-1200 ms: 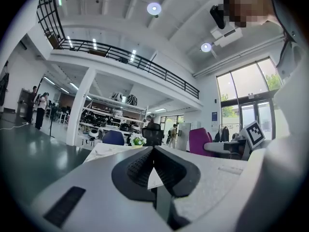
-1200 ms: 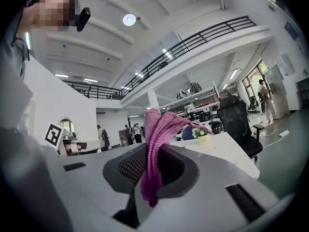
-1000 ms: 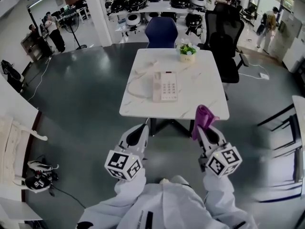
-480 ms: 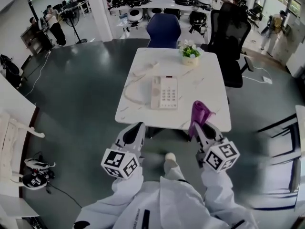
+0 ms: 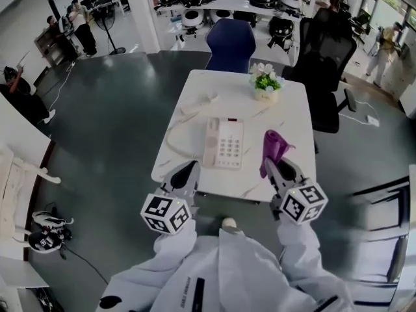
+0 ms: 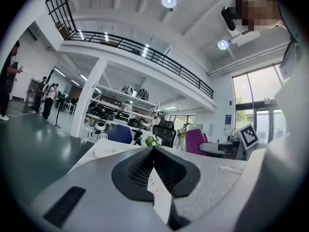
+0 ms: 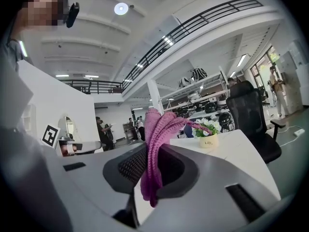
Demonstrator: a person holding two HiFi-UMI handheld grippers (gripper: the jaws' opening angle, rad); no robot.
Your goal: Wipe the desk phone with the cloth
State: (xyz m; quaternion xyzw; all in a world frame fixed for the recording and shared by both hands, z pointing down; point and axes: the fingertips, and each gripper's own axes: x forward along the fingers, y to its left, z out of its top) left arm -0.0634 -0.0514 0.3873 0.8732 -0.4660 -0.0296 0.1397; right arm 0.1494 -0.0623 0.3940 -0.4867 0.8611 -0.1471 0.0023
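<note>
A white desk phone (image 5: 223,143) lies near the middle of the white marble-look table (image 5: 195,103), its cord curling off to the left. My right gripper (image 5: 273,166) is shut on a purple cloth (image 5: 273,148), which sticks up out of the jaws over the table's near right edge. In the right gripper view the cloth (image 7: 157,149) is pinched between the dark pads and stands upright. My left gripper (image 5: 184,177) hovers at the table's near left edge, jaws together with nothing in them; in its own view the left gripper (image 6: 157,170) shows closed pads.
A small pot of white flowers (image 5: 266,82) stands at the table's far right. A blue chair (image 5: 230,44) and a black office chair (image 5: 328,57) sit behind the table. Shelves with helmets line the back, and people stand at far left and far right.
The table and phone have drawn nearer in the head view. Both grippers now reach the table's near edge, the cloth still held in the right one.
</note>
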